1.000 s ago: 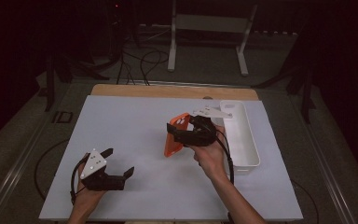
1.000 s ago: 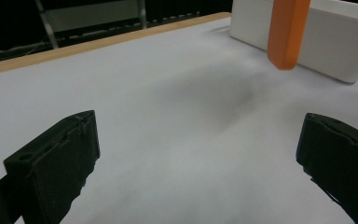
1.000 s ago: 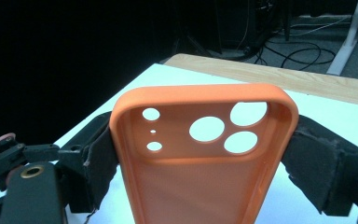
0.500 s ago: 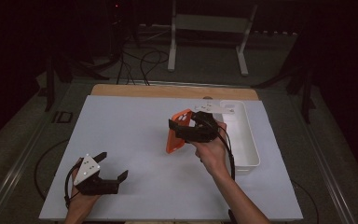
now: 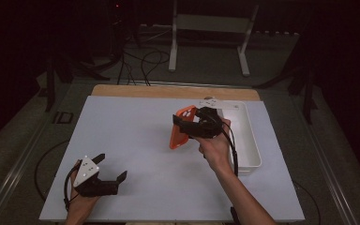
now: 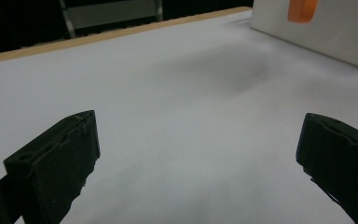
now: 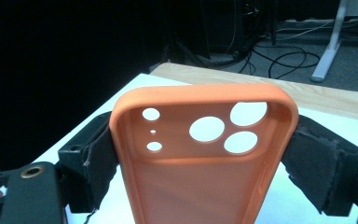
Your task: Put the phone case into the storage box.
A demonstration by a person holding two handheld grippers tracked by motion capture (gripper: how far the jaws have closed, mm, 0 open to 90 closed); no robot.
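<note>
Right tool (image 5: 183, 125) clamped on orange phone case (image 5: 182, 132) — pads (image 7: 313, 161) pressed against both long edges, camera cutouts up top, hollow inside facing the tool's camera in the right gripper view. Held clear of the counter (image 5: 136, 140), case tilted, hanging just left of the white tray (image 5: 251, 140) and over the counter's right-middle in the high view. Left tool (image 5: 107, 180) spread wide w/ nothing between the jaws, parked low near the counter's front-left corner, well apart from the case; bare white surface ahead of it in the left gripper view, plus a sliver of orange (image 6: 302, 9) against the tray wall far off. Progress, as a judgement: pickup done, grip looks square and secure; case lifted but not yet set anywhere. Left to do, prob. — carry to wherever it belongs and release, either onto open counter or into the tray; can't tell which from this. Tray contents near its far end too small to make out. Left tool idle so far, maybe waiting for a handover or a second grip.
</note>
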